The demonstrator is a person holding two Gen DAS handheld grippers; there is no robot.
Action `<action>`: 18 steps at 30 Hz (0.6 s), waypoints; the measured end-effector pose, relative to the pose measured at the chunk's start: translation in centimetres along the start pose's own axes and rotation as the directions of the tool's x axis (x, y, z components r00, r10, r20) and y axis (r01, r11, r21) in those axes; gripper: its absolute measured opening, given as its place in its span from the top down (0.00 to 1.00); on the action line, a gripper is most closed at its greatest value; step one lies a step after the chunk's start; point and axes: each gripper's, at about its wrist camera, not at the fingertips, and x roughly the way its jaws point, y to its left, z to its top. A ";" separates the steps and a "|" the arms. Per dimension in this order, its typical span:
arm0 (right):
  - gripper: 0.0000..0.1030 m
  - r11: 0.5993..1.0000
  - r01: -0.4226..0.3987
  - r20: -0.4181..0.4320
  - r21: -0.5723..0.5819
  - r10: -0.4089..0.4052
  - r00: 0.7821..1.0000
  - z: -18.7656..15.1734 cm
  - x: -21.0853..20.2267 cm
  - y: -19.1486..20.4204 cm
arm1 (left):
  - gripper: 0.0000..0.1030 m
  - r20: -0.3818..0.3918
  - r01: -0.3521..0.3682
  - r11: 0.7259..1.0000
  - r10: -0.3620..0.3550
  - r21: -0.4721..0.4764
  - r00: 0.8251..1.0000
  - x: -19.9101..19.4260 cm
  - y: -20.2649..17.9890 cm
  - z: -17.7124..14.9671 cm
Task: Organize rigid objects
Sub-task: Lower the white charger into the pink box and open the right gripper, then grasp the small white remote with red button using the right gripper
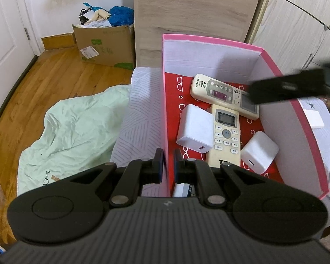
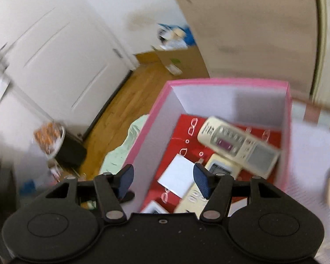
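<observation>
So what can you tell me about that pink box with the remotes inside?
The pink box is an open, lidless cardboard-looking carton: pink outside and along the rim, white inner walls, red floor printed with small white glasses. It sits upright on a pale patterned surface. Inside lie two cream remotes, one resting across the other's end, and two white chargers. The left gripper is shut on its left wall; the open right gripper is above it.

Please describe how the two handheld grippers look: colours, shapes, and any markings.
Both the left gripper and the right gripper are matte black, with two round discs on a broad body, silver pivot pins on angled link arms, and dark blue textured pads. No cables or sleeves are visible.
</observation>
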 end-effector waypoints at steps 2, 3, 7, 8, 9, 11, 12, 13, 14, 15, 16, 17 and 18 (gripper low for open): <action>0.36 0.999 0.009 0.033 -0.046 -0.007 0.999 -0.5 -1.9 0.1 | 0.92 0.001 -0.008 1.000 0.008 0.006 1.000 0.0 -0.1 -0.1; 0.36 0.998 0.019 0.043 -0.066 -0.017 0.999 -0.8 -3.0 0.1 | 0.92 0.002 -0.013 1.000 0.013 0.012 1.000 0.0 -0.3 -0.1; 0.36 0.989 0.081 0.037 -0.123 -0.077 0.996 -2.1 -6.5 -1.1 | 0.92 0.001 -0.026 0.999 0.026 0.022 1.000 -0.1 -0.8 -0.1; 0.36 0.987 0.092 0.029 -0.131 -0.089 0.996 -2.6 -7.3 -1.5 | 0.92 0.000 -0.032 0.999 0.032 0.032 0.999 0.0 -0.9 0.0; 0.36 0.986 0.102 0.020 -0.135 -0.100 0.995 -3.1 -8.0 -2.1 | 0.92 -0.002 -0.038 0.999 0.038 0.039 0.999 0.0 -1.1 0.0; 0.36 0.981 0.124 -0.006 -0.152 -0.126 0.992 -4.2 -9.0 -3.1 | 0.92 -0.002 -0.046 0.998 0.046 0.045 0.999 0.0 -1.3 0.1; 0.36 0.977 0.139 -0.018 -0.164 -0.144 0.989 -4.9 -9.6 -3.7 | 0.92 -0.002 -0.048 0.998 0.048 0.046 0.999 0.0 -1.3 0.0; 0.36 0.972 0.155 -0.029 -0.175 -0.163 0.986 -5.5 -9.9 -4.2 | 0.92 -0.002 -0.047 0.998 0.047 0.044 0.999 0.0 -1.2 0.0; 0.35 0.968 0.173 -0.040 -0.184 -0.183 0.982 -6.1 -10.3 -4.8 | 0.92 -0.003 -0.046 0.998 0.046 0.041 0.999 0.0 -1.2 0.1; 0.34 0.963 0.188 -0.055 -0.194 -0.201 0.978 -6.8 -10.6 -5.3 | 0.92 -0.005 -0.044 0.998 0.044 0.035 0.999 0.0 -1.1 0.1; 0.34 0.959 0.199 -0.069 -0.201 -0.217 0.974 -7.4 -10.9 -5.8 | 0.92 -0.006 -0.042 0.999 0.042 0.030 0.999 0.0 -1.0 0.1; 0.33 0.957 0.210 -0.080 -0.200 -0.229 0.970 -8.0 -11.2 -6.3 | 0.92 -0.007 -0.042 0.999 0.042 0.028 0.999 0.0 -1.0 0.2; 0.33 0.958 0.216 -0.097 -0.186 -0.237 0.967 -8.8 -11.2 -7.0 | 0.92 -0.007 -0.045 0.998 0.045 0.032 0.999 0.0 -1.1 0.2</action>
